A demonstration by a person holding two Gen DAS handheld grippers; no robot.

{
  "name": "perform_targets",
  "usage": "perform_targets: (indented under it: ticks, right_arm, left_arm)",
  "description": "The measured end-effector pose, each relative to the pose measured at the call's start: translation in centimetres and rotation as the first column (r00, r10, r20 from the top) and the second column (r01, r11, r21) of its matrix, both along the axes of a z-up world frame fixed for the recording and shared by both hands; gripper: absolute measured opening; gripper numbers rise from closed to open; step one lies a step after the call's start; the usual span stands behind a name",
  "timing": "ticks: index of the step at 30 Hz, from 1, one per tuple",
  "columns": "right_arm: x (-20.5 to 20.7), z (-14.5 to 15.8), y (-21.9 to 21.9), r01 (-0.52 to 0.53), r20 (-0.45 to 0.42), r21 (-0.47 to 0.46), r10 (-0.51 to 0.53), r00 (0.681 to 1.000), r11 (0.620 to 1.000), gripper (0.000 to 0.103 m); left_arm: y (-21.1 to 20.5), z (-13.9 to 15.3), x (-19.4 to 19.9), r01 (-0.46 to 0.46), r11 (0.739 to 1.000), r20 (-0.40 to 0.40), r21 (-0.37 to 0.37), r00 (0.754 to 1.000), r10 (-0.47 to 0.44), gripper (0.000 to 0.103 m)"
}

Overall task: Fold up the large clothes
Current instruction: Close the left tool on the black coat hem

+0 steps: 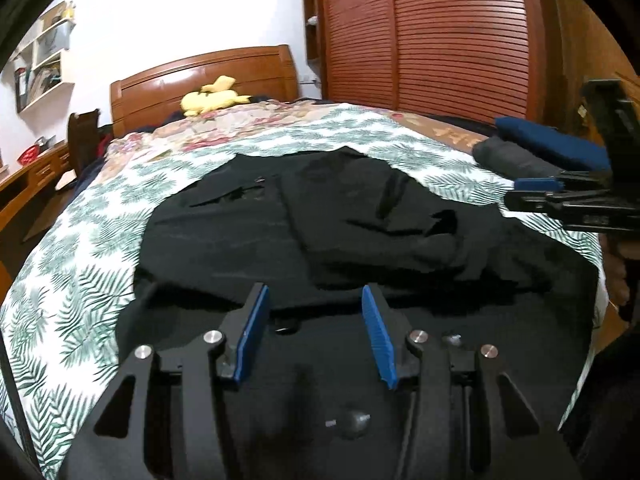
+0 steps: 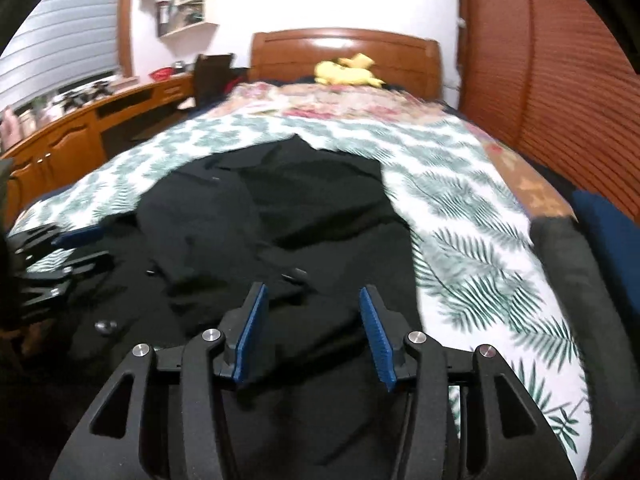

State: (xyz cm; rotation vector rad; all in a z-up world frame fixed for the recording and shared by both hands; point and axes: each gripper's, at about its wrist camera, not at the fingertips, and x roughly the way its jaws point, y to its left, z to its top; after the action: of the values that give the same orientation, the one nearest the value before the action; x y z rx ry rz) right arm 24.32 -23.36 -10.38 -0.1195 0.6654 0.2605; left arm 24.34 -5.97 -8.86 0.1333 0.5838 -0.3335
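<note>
A large black garment (image 1: 320,232) lies spread on the leaf-print bed cover (image 1: 80,280), with one side folded over its middle and some wrinkles. My left gripper (image 1: 314,296) hovers over the garment's near hem, jaws apart, nothing pinched between the blue pads. In the right wrist view the same garment (image 2: 280,220) fills the centre, and my right gripper (image 2: 312,294) stands open above its near right part, also holding nothing. Each gripper shows in the other's view: the right gripper (image 1: 532,192) at the right edge, the left gripper (image 2: 68,248) blurred at the left edge.
Folded dark grey cloth (image 1: 516,160) and blue cloth (image 1: 552,140) sit at the bed's right side. A yellow plush toy (image 1: 212,98) rests by the wooden headboard (image 1: 208,76). A slatted wardrobe (image 1: 440,40) stands to the right, a wooden desk (image 2: 80,132) to the left.
</note>
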Motion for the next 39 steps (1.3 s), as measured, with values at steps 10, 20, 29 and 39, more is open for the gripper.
perform_targets:
  ticks: [10,20,29,39]
  right_arm:
    - [0.0,-0.6,-4.1,0.099,-0.029,0.032,-0.098,0.995,0.995,0.048]
    - [-0.4,-1.0,-4.4,0.087,-0.047,0.031,-0.085,0.995,0.996,0.048]
    - [-0.4,-1.0,-5.0,0.089,-0.061,0.08,-0.085,0.995,0.993,0.048]
    - [0.5,-1.2,-4.0,0.083,-0.072,0.083,-0.077,0.994,0.993,0.048]
  left_arm:
    - [-6.7,0.9,-0.4,0.135,0.991,-0.006,-0.022,0.991,-0.136,0.047]
    - [-10.1,0.8,0.8,0.153,0.988,-0.038,0.01,0.988,-0.152,0.047]
    - [-10.7,-0.3,2.6,0.149,0.989,-0.088,0.006,0.985,-0.148,0.047]
    - [-7.6,2.3,1.4,0.075,0.997,0.033,-0.016,0.997,-0.074,0.006]
